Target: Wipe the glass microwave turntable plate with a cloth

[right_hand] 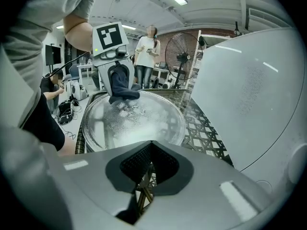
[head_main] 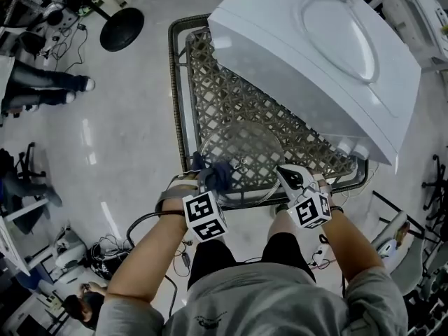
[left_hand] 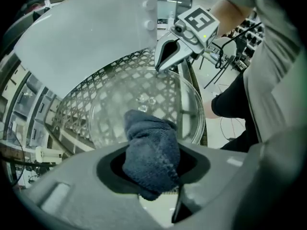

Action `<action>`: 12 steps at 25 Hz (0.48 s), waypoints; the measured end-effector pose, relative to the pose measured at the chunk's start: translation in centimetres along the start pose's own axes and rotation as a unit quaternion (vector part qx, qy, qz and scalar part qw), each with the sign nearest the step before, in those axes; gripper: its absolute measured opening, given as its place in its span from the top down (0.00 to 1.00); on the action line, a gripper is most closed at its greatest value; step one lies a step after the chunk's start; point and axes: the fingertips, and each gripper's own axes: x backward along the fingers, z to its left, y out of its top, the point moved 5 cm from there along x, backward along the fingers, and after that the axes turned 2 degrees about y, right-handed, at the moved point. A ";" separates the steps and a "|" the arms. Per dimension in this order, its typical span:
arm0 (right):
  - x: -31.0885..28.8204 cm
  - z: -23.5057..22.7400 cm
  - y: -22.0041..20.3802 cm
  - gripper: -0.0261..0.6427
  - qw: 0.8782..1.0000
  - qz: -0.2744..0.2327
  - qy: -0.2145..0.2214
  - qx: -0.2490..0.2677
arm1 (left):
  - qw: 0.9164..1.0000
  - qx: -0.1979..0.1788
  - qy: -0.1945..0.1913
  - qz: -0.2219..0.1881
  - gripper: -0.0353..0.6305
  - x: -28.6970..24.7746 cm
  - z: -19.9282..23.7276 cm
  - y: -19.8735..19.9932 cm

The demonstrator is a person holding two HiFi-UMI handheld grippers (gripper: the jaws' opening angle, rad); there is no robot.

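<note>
1. Now the glass plate lies flat on top of a woven lattice table, with the weave showing through the glass.
2. The left gripper is clamped on a dark blue cloth. The bundle fills the space between its jaws and bulges out in front of them.
3. In the head view, the cloth sits at the plate's near-left rim, touching the glass there.
4. The right gripper has its jaws drawn together at the tips, and only lattice shows in the slit below them.
5. Those tips sit right at the plate's near-right rim, across the plate from the cloth. I cannot tell whether they pinch the glass edge.
6. Small droplets or specks dot the plate's middle in both gripper views.
7. A large white appliance stands tilted on the table beyond the plate's far rim and overhangs that side.
8. Each gripper's marker cube sits on the person's side of the plate, and the forearms come in from below the plate's near edge.
9. Well beyond the plate, in the right gripper view, a person stands beside a floor fan.
</note>
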 end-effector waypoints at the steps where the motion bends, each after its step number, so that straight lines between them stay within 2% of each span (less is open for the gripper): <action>1: 0.0 0.0 0.0 0.95 1.000 0.002 0.000 0.001 | 1.000 0.008 0.002 0.002 0.67 0.2 0.1 -0.8; 6: 0.1 0.1 0.1 0.95 1.000 0.004 0.001 0.004 | 1.000 0.028 0.009 -0.003 0.67 1.0 0.7 -2.5; 12: -0.1 0.0 0.3 0.95 1.000 0.009 -0.002 0.005 | 1.000 0.003 0.031 -0.004 0.66 0.9 0.4 -1.4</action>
